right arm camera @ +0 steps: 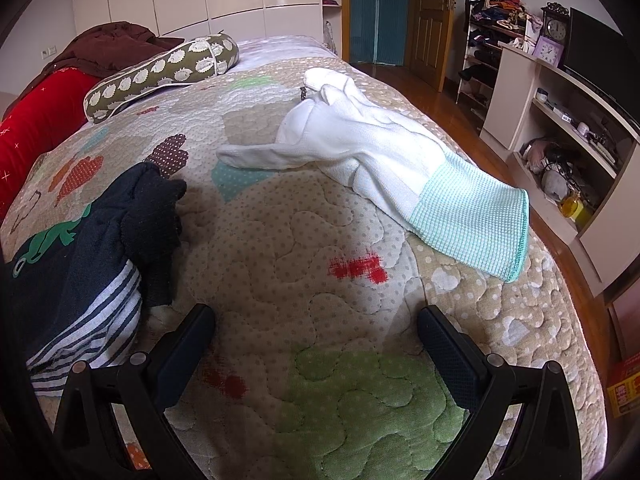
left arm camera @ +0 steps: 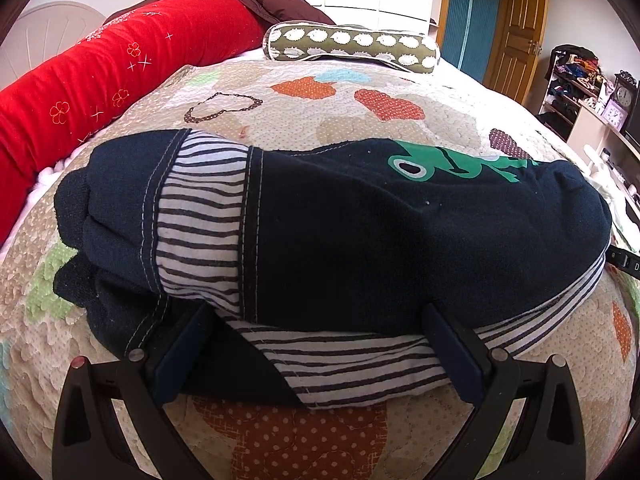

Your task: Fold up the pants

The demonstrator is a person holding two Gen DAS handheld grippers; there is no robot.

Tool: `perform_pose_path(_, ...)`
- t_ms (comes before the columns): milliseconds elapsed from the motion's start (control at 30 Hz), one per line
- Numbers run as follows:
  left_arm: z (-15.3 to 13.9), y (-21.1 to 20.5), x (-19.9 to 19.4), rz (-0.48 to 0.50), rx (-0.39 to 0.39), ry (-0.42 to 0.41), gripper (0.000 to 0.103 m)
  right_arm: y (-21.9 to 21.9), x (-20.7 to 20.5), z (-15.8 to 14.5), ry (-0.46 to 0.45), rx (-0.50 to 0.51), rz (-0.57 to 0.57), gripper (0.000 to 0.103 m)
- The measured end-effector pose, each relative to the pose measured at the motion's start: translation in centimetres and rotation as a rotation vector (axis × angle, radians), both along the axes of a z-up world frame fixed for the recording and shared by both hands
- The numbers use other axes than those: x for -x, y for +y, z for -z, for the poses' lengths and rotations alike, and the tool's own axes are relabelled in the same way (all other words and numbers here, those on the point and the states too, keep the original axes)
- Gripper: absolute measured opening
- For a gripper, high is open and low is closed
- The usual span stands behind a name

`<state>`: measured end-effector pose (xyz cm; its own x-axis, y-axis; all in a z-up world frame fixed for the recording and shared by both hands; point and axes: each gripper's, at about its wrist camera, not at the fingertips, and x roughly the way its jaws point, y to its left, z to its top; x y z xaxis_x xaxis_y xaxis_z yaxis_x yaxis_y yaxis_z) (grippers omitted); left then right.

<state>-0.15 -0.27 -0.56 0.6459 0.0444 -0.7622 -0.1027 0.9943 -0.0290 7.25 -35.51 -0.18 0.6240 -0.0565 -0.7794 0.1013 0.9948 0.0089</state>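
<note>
The navy pants [left arm camera: 340, 232] with striped cuffs and a green frog print lie folded in a bundle on the quilted bed cover [left arm camera: 304, 440]. My left gripper [left arm camera: 316, 328] is open, its fingers at the near edge of the bundle, straddling a striped cuff. In the right wrist view the pants [right arm camera: 80, 264] lie at the left. My right gripper [right arm camera: 316, 328] is open and empty over bare quilt [right arm camera: 304, 264], to the right of the pants.
A white work glove [right arm camera: 372, 152] with a pale green cuff lies on the bed ahead of the right gripper. A patterned bolster [left arm camera: 352, 44] and a red roll [left arm camera: 120, 68] lie at the head. The bed's edge, wooden floor and shelves [right arm camera: 560, 128] are to the right.
</note>
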Motion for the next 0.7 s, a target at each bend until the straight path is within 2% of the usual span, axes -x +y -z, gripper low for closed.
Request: perform_pose_path(700, -0.08, 0.12, -0.05, 0.000, 0.001, -0.001, 0.103, -0.01, 0.02, 0.00, 0.000, 0.000, 0.000, 0.103)
